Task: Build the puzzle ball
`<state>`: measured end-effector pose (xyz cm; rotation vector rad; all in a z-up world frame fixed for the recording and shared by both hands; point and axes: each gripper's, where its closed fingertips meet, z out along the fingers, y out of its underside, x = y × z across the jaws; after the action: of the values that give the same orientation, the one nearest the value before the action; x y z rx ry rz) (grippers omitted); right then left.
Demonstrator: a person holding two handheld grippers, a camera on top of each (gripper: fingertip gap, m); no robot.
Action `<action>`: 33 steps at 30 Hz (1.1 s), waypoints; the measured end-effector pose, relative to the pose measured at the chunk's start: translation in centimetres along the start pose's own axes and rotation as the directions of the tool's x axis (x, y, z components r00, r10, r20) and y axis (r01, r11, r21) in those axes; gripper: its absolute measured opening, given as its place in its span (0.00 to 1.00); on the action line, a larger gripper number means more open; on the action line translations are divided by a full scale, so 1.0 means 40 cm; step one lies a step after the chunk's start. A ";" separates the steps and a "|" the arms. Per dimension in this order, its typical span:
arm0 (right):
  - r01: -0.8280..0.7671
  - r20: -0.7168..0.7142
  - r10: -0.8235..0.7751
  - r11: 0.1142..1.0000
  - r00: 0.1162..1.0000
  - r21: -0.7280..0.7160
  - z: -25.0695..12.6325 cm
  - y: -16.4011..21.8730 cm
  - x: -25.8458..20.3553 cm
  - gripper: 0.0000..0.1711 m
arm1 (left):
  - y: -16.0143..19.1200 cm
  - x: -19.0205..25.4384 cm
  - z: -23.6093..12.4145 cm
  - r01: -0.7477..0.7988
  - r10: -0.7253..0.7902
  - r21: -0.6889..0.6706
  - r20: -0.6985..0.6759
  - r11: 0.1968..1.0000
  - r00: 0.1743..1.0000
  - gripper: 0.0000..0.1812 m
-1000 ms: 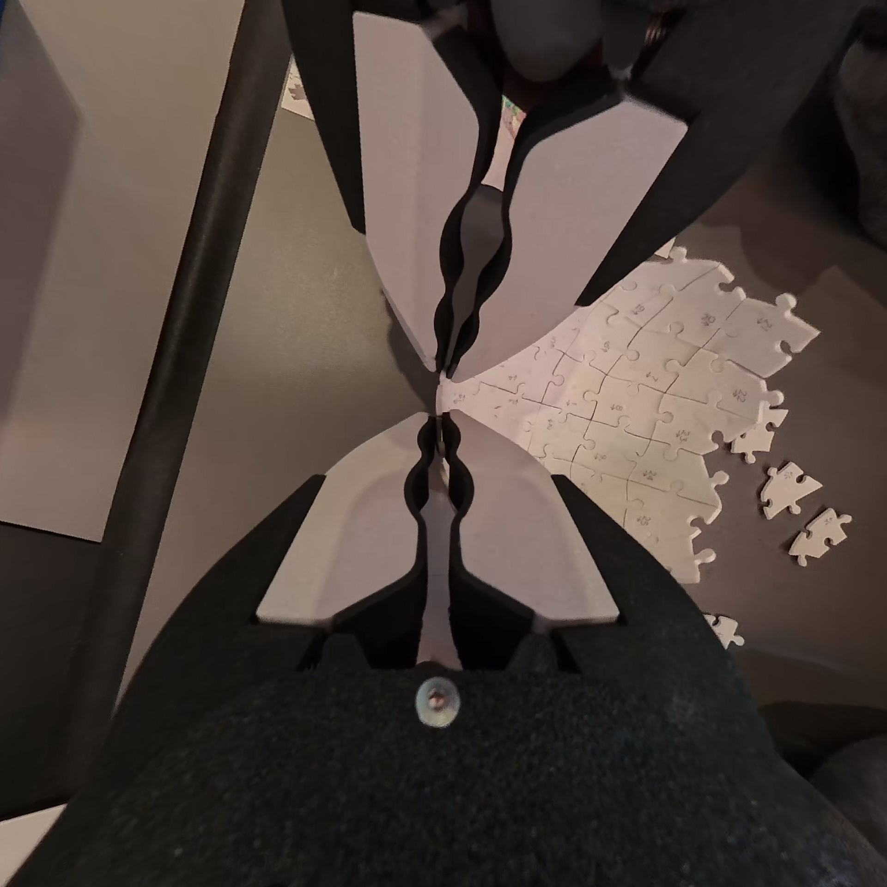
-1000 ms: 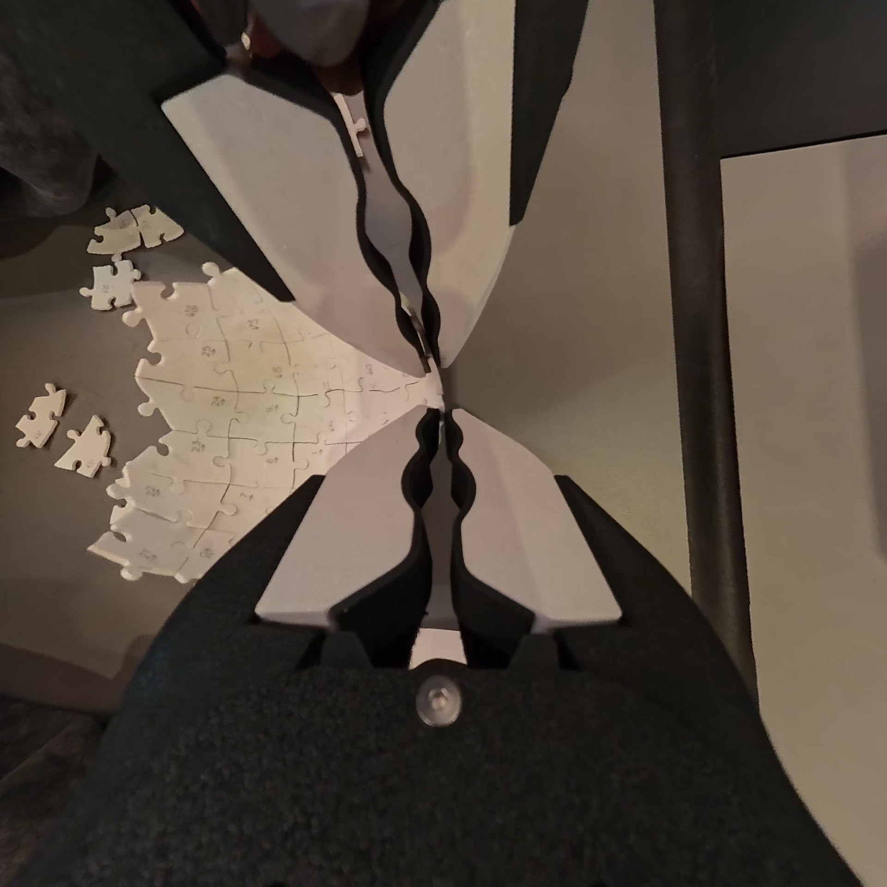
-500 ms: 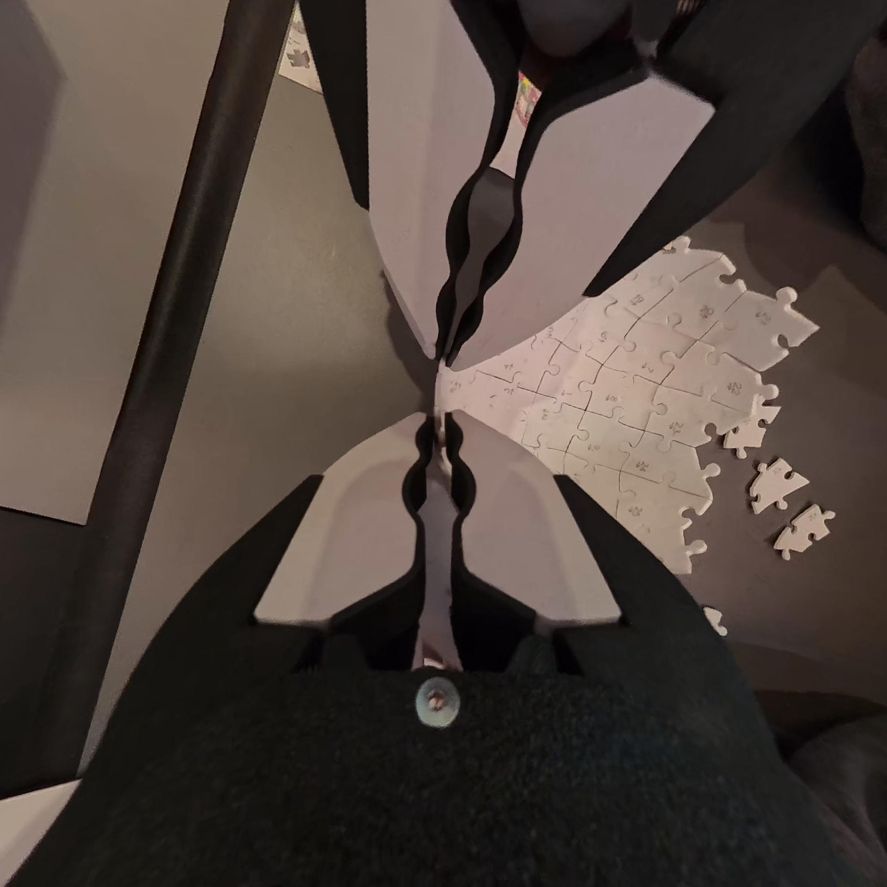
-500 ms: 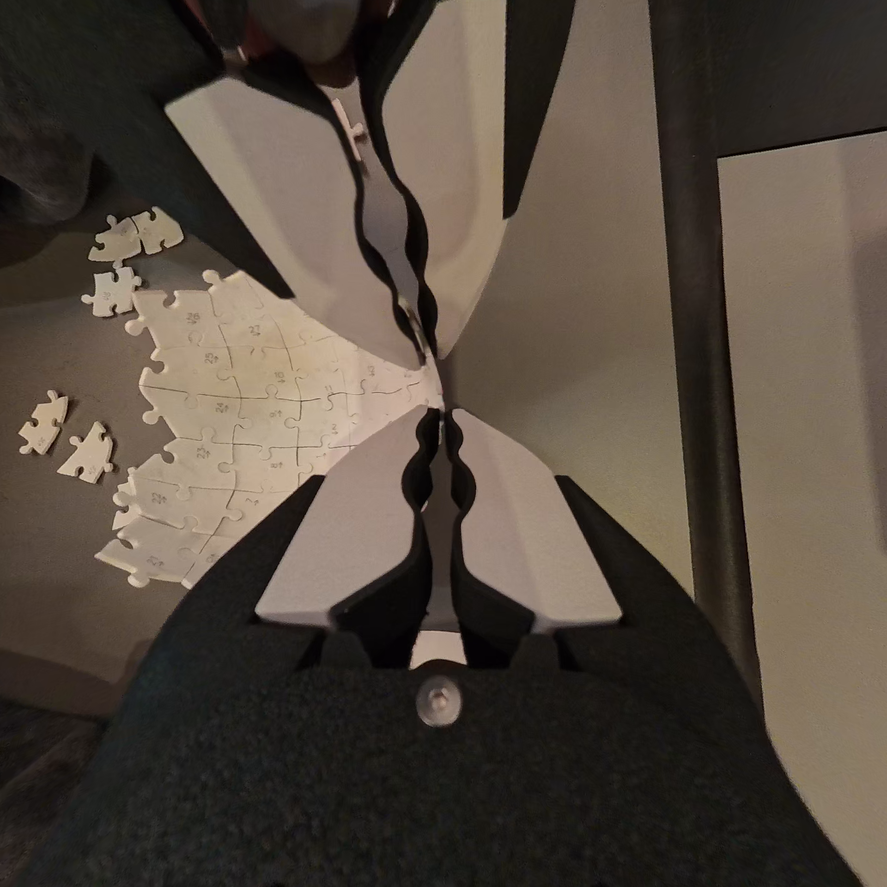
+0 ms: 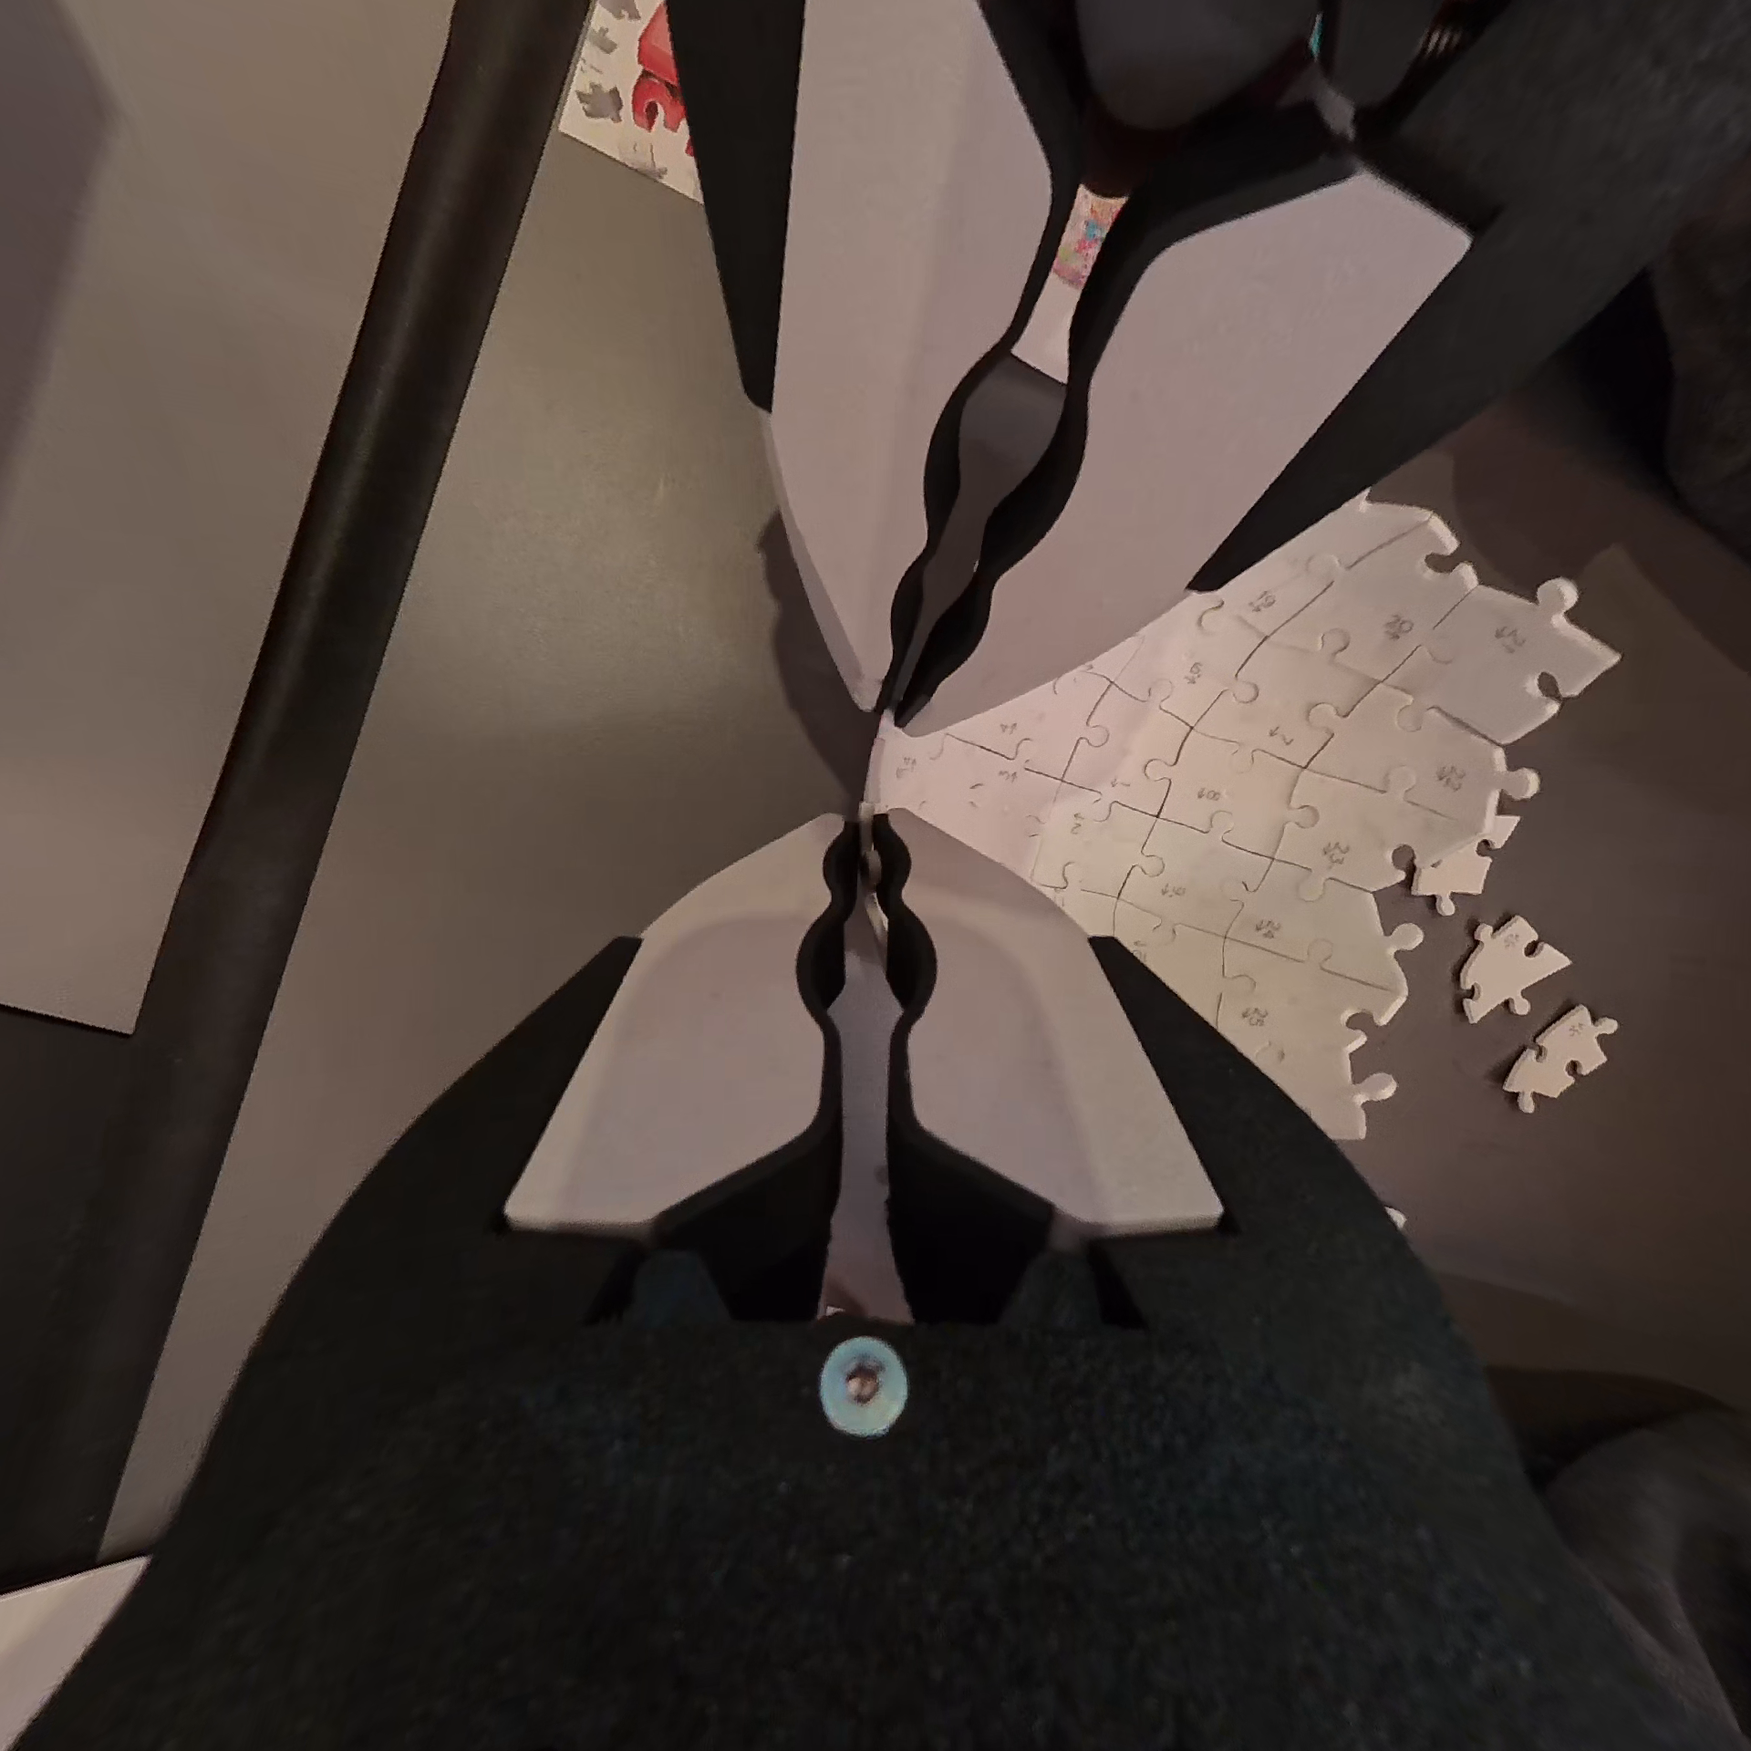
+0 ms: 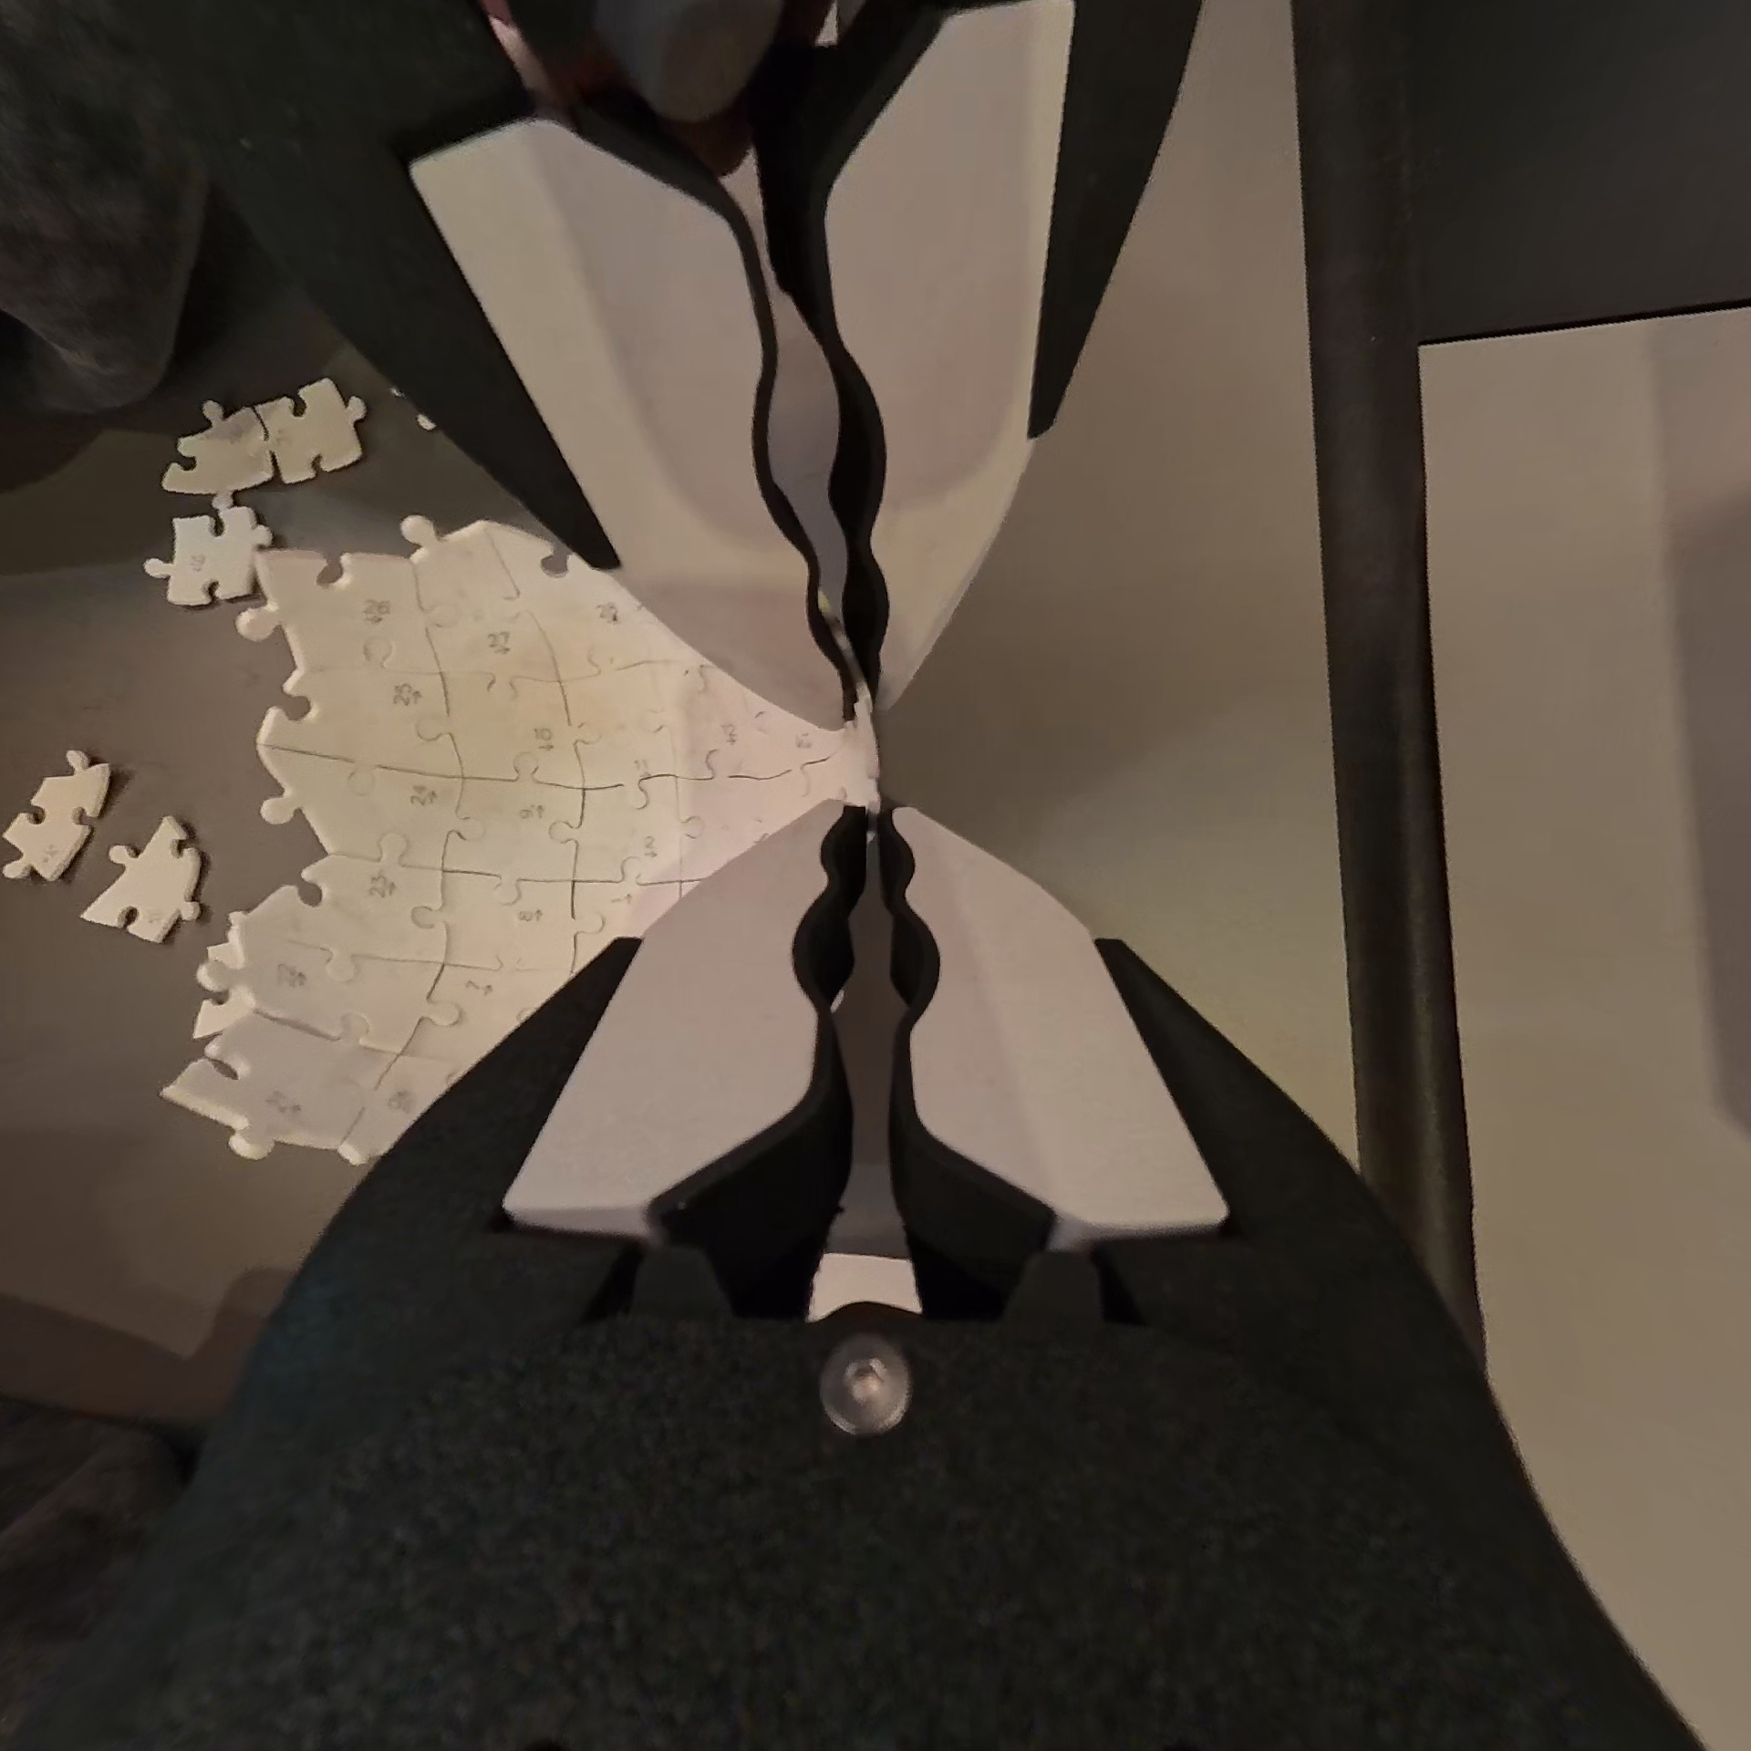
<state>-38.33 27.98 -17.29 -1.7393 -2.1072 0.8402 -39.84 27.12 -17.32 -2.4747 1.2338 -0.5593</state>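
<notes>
Two grippers, tip to tip at frame centre. Left gripper [image 5: 869, 834], black body with white finger shells and wavy black pads, is nearly closed, pinching a thin white puzzle piece edge [image 5: 868, 857] between its tips. Right gripper [image 6: 870, 817], same build, is narrowed to a slit at the very corner of the assembled sheet; whether it grips the sheet, cannot tell. In each view the other gripper comes in from 12 o'clock.

One assembled sheet [image 5: 1232, 815] of off-white interlocked jigsaw pieces, numbered backs up, fans from centre toward 3 o'clock in the left view and lies curved, slightly domed, on the dark grey tabletop [image 5: 587, 587]. Outer edge is ragged with tabs.

Loose white pieces: two [image 5: 1511, 966] at 4 o'clock in the left view; in the right view two [image 6: 104, 867] at 9 o'clock and three [image 6: 256, 445] near 10 o'clock.

Open tabletop lies opposite the sheet, bounded by one black bar [image 6: 1374, 663] with a pale panel [image 6: 1592, 853] past it.
</notes>
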 end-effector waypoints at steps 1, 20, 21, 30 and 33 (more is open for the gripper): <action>-0.005 0.001 0.005 1.000 1.000 0.002 0.001 -0.001 0.001 0.01 | 0.001 0.000 -0.001 -0.005 0.005 -0.001 0.000 1.000 1.000 0.01; -0.031 -0.012 0.031 1.000 0.999 -0.002 0.003 -0.001 0.006 0.02 | -0.003 0.000 0.000 0.002 -0.002 0.006 -0.004 1.000 1.000 0.02; -0.028 -0.009 0.028 1.000 1.000 -0.001 0.003 -0.002 0.004 0.02 | -0.006 0.001 0.000 0.002 -0.002 0.011 -0.008 1.000 1.000 0.02; -0.020 0.012 0.020 1.000 1.000 0.002 0.005 -0.004 -0.005 0.02 | -0.017 0.006 -0.004 -0.006 0.006 0.030 -0.014 1.000 1.000 0.02; -0.017 0.014 0.017 1.000 1.000 0.004 0.007 -0.004 -0.005 0.02 | -0.015 0.004 -0.004 -0.004 0.004 0.026 -0.009 1.000 1.000 0.02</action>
<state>-38.56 27.69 -17.37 -1.7564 -2.1007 0.8629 -39.41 27.33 -16.89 -2.4500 1.2272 -0.5824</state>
